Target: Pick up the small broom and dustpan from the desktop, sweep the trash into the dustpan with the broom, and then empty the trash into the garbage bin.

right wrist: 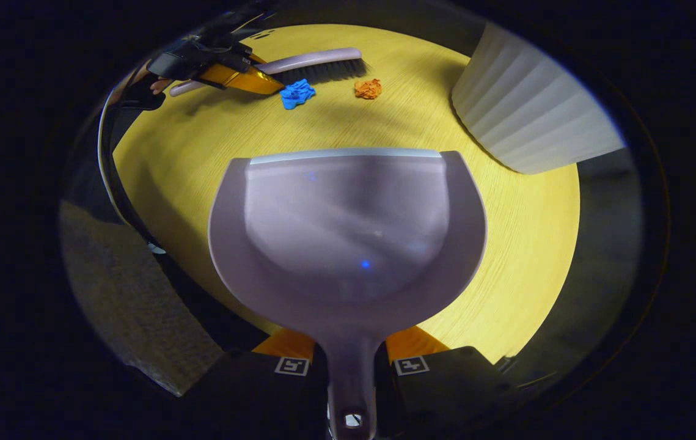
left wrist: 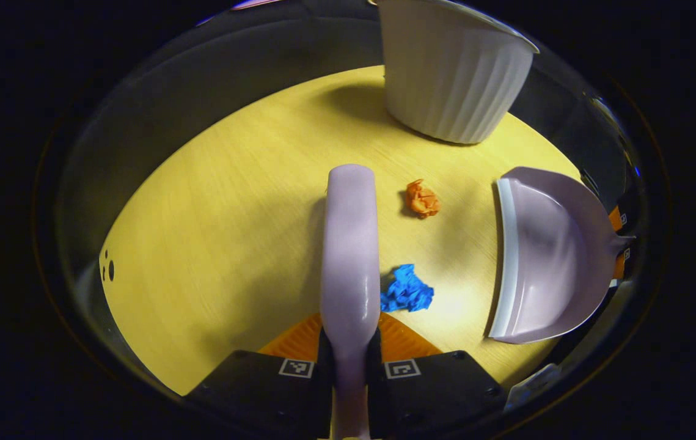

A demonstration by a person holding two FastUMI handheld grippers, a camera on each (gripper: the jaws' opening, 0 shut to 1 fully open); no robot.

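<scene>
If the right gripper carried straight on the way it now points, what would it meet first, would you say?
Probably the blue paper wad or the broom across the table, ahead of the dustpan the right gripper holds; depth is unclear.

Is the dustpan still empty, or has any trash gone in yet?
Empty. The dustpan shows a bare scoop; the blue scrap and orange scrap lie on the table beside the broom.

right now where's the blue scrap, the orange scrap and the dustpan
blue scrap (left wrist: 407, 289), left gripper view, middle of the crumpled wad
orange scrap (left wrist: 422, 198), left gripper view, middle of the crumpled wad
dustpan (right wrist: 348, 232), right gripper view, middle of the pan's inner floor
</scene>
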